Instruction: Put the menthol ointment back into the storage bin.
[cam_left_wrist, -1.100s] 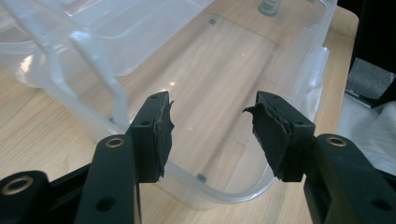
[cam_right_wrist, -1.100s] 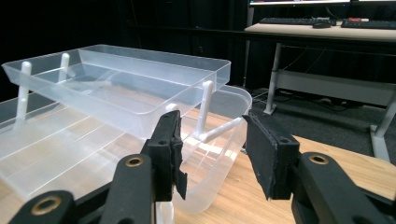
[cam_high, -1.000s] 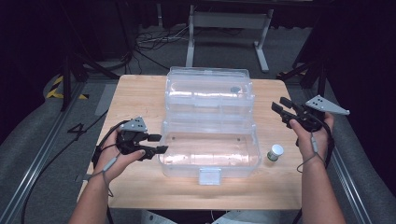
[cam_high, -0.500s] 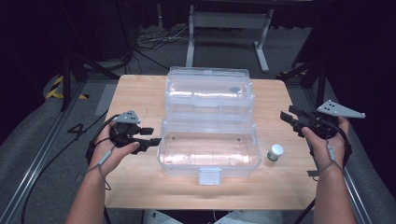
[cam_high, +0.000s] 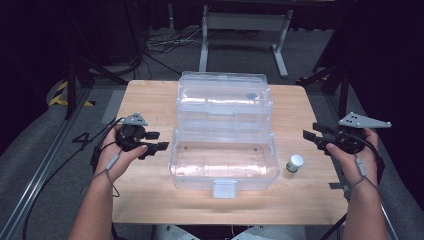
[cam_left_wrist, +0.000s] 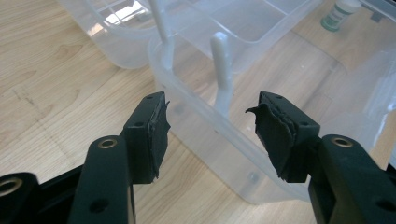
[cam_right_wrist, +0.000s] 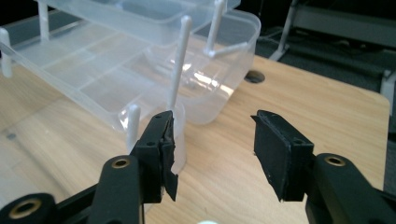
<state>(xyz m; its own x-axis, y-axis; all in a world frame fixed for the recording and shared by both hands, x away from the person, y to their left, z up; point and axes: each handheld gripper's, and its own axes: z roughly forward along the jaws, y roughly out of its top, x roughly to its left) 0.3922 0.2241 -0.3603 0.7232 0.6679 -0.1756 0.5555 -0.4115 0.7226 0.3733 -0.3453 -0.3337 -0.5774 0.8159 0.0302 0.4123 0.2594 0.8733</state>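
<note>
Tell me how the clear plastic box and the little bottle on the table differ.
The clear plastic box is large and see-through, standing open mid-table with its trays spread; the little bottle is small, opaque and white-capped. The box sits between both grippers, while the bottle stands upright to its right, nearer the right gripper. The box has a latch at its front; the bottle shows none. Both rest on the wooden table, and neither is held.

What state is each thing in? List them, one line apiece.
Clear plastic box: open, trays spread out, near latch hanging down.
Small bottle: upright on the table, white cap on, beside the box.
Left tongs: open, jaws just widened, nothing between them.
Right tongs: open, jaws just widened, nothing held.
</note>
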